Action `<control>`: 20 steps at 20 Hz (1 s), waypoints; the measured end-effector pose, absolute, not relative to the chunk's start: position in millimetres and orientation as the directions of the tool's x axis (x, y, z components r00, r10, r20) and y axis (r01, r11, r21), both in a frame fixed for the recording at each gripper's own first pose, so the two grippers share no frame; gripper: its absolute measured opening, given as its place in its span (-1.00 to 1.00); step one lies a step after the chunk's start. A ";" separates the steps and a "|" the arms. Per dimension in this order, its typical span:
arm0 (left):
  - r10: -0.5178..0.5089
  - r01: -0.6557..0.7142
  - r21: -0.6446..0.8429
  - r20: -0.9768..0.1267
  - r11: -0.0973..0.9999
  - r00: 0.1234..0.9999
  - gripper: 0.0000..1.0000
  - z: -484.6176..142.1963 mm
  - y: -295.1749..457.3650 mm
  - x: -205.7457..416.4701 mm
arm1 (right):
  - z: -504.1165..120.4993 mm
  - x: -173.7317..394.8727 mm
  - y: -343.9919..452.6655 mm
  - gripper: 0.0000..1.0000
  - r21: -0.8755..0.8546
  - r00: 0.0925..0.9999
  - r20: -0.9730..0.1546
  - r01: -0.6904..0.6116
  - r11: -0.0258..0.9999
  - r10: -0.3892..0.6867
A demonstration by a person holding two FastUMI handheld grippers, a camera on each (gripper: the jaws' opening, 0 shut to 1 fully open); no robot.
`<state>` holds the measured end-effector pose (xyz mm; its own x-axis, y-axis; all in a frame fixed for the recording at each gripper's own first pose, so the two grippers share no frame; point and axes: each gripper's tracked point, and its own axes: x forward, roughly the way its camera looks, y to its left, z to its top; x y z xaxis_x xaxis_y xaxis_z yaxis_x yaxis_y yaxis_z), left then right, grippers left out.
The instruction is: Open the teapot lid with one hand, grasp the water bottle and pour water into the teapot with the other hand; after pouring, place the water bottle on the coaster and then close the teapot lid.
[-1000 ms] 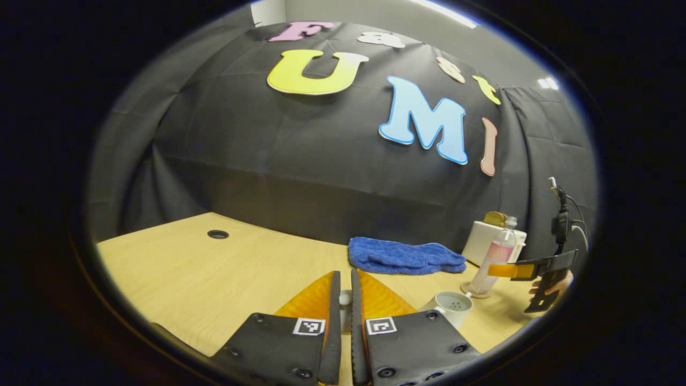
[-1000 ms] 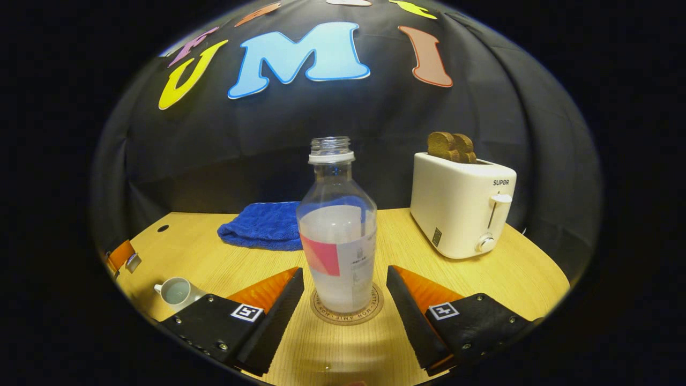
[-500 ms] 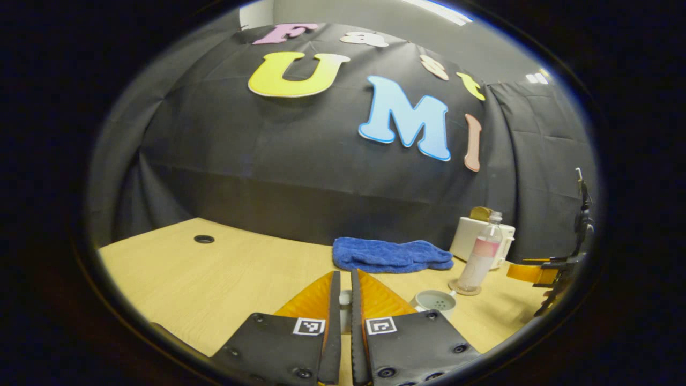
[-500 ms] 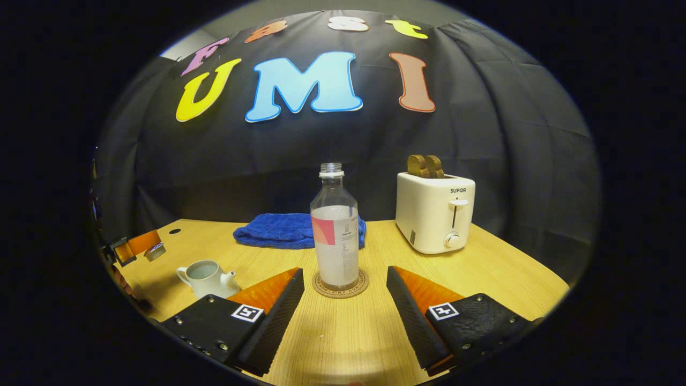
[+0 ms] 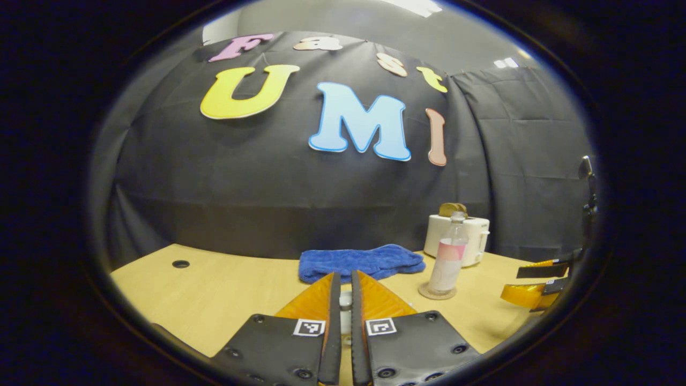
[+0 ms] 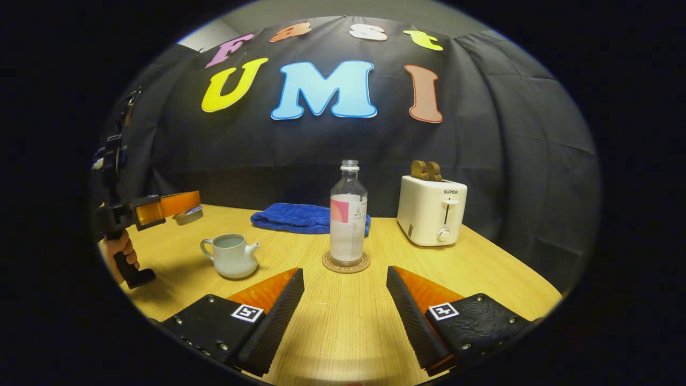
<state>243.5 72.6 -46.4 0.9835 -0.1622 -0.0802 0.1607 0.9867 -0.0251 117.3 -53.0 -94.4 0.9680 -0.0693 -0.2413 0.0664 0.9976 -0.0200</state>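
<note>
The clear water bottle [image 6: 348, 220], uncapped and partly full, stands upright on the round coaster [image 6: 345, 264]. My right gripper [image 6: 344, 272] is open, a little short of the coaster, touching nothing. The white teapot [image 6: 230, 256] sits lidless to the left of the bottle. Beyond it to the left, a hand [image 6: 120, 252] holds my left gripper [image 6: 166, 206] above the table, with the white lid [image 6: 187, 215] at its tip. In the left gripper view, my left gripper [image 5: 343, 276] is shut on the lid [image 5: 345, 310]. The bottle [image 5: 449, 252] and my right gripper [image 5: 536, 281] are at the right there.
A blue towel [image 6: 295, 218] lies by the back wall behind the bottle. A white toaster [image 6: 431, 210] with two slices of toast stands to the bottle's right. The wooden table [image 6: 343, 332] has a cable hole [image 5: 180, 264] at its far left.
My right gripper has backed away from the bottle, which stays on the coaster. My left gripper, still holding the lid, has swung so the teapot has dropped out of its view.
</note>
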 end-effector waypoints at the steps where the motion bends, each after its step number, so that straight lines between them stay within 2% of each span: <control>1: -0.169 0.167 -0.025 -0.093 0.986 0.981 -0.67 -50.4 63.1 245.4 | -90.7 115.6 -50.5 0.93 -0.002 0.972 -0.227 0.056 0.998 -0.055; 2: -0.171 0.169 -0.024 -0.102 0.985 0.980 -0.72 -53.4 55.2 248.5 | -87.9 112.4 -49.7 0.93 0.015 0.977 -0.209 0.050 0.999 -0.045; 3: -0.172 0.171 -0.024 -0.110 0.985 0.979 -0.67 -56.3 49.0 252.0 | -85.2 111.4 -52.2 0.92 0.019 0.979 -0.199 0.050 0.999 -0.046; 6: -0.158 0.158 -0.009 -0.124 0.987 0.980 -0.67 -67.1 39.4 261.3 | -79.4 109.0 -56.4 0.92 0.029 0.984 -0.174 0.051 0.998 -0.045; 15: -0.134 0.147 0.063 -0.175 0.987 0.975 -0.67 -96.4 24.7 281.7 | -82.0 112.8 -42.1 0.92 0.058 0.983 -0.183 0.000 0.998 0.011; 20: -0.129 0.140 0.047 -0.181 0.989 0.975 -0.67 -102.2 26.1 281.9 | -87.8 114.6 -38.4 0.92 0.060 0.980 -0.198 -0.012 0.998 0.024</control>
